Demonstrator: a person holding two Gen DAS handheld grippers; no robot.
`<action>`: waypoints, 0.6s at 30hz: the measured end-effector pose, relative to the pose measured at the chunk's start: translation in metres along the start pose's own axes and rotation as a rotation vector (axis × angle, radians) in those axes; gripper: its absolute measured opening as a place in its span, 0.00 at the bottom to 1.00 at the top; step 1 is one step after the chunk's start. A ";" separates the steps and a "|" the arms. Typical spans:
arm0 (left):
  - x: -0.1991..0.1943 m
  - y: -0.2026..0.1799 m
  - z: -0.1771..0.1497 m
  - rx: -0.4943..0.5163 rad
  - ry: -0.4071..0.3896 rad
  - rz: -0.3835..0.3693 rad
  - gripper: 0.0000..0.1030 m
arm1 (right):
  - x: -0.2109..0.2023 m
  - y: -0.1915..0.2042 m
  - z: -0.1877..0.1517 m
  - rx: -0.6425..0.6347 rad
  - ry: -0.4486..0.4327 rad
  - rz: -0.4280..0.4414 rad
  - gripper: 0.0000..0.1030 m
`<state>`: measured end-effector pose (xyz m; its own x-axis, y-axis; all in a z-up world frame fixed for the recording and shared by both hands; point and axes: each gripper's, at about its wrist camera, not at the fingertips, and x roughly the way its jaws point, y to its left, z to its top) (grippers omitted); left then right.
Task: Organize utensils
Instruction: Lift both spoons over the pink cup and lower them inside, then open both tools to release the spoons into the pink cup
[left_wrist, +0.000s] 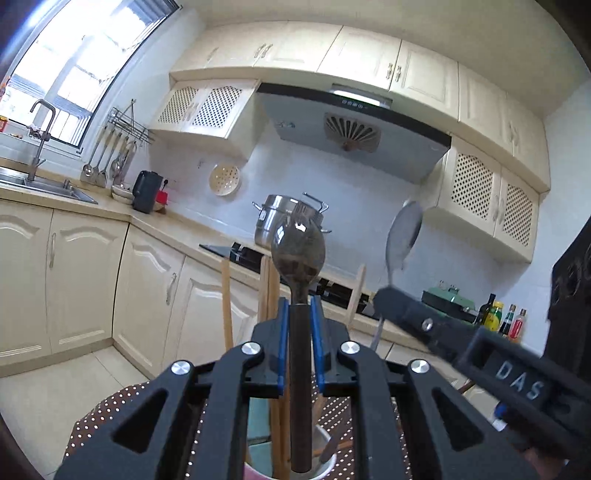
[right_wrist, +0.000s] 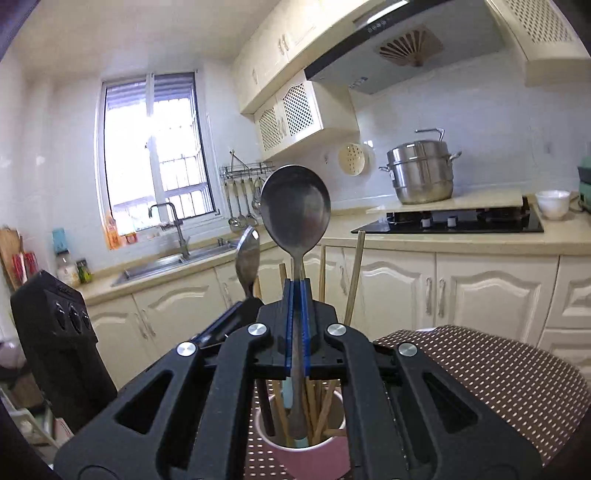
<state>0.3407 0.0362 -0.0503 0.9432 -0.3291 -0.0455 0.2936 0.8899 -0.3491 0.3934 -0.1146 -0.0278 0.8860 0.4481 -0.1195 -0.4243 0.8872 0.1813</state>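
My left gripper (left_wrist: 299, 306) is shut on the dark handle of a spoon (left_wrist: 297, 243) that stands upright, bowl up. Its lower end hangs at the mouth of a pink-and-white cup (left_wrist: 325, 435) holding wooden chopsticks (left_wrist: 227, 295). To the right, my right gripper (left_wrist: 384, 295) holds a second metal spoon (left_wrist: 404, 236). In the right wrist view, the right gripper (right_wrist: 297, 286) is shut on that metal spoon (right_wrist: 295, 206), bowl up, handle reaching down to the cup (right_wrist: 317, 458). The left gripper (right_wrist: 251, 302) with its spoon (right_wrist: 247, 258) shows just to the left.
The cup stands on a brown dotted table covering (right_wrist: 480, 369). Behind are cream cabinets, a black hob (right_wrist: 450, 221) with a steel steamer pot (right_wrist: 421, 173), a white bowl (right_wrist: 552, 205), a sink (right_wrist: 166, 262) under the window, and a black appliance (right_wrist: 55, 332) at left.
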 end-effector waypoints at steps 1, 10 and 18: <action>0.002 0.002 -0.003 -0.008 0.013 0.001 0.11 | -0.001 0.001 -0.001 -0.007 -0.003 -0.002 0.04; -0.002 0.008 -0.006 -0.021 0.022 0.015 0.28 | -0.001 0.000 -0.001 -0.014 -0.009 -0.007 0.04; -0.016 0.009 0.002 -0.005 0.018 0.061 0.43 | -0.001 -0.002 0.001 -0.005 0.003 -0.022 0.04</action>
<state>0.3286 0.0499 -0.0503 0.9565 -0.2796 -0.0836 0.2346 0.9071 -0.3493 0.3932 -0.1174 -0.0272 0.8945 0.4289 -0.1260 -0.4058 0.8974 0.1735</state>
